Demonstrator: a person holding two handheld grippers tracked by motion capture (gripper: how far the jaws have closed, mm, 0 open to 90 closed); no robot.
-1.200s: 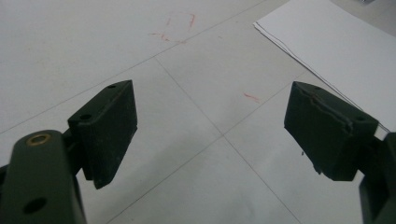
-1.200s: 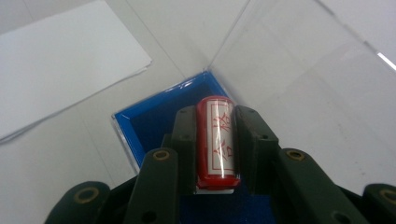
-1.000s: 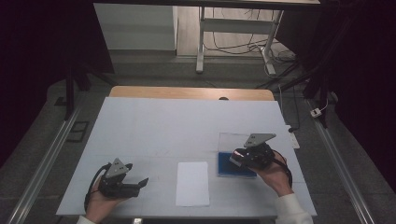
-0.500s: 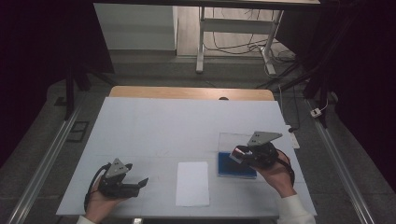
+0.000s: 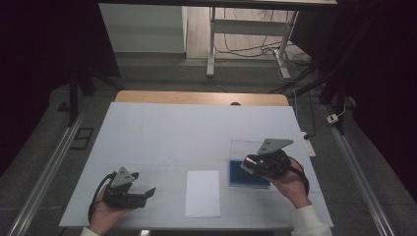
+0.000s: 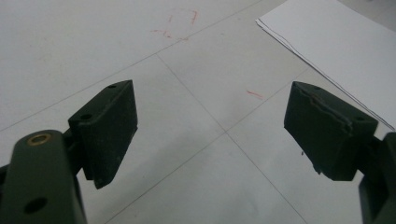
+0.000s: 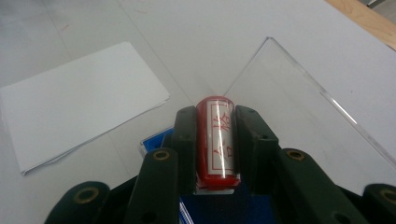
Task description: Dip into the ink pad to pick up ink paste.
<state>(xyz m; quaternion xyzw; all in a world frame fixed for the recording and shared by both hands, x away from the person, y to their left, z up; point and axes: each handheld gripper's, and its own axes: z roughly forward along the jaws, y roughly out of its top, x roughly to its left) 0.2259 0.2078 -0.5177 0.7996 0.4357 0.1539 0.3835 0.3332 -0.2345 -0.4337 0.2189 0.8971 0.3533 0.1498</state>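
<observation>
A: Where's the stamp?
B: Clamped in the right gripper, over the blue pad, long axis along the jaws.
A: And the paper?
B: Just left of the pad, flat, between the 2 hands.
A: Left gripper?
B: Jaws wide, empty, on bare table left of the paper.

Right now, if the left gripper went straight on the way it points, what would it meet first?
Probably the sheet of paper. The left gripper, jaws open and empty, points over bare table toward the sheet's near edge; depth is hard to judge.
</observation>
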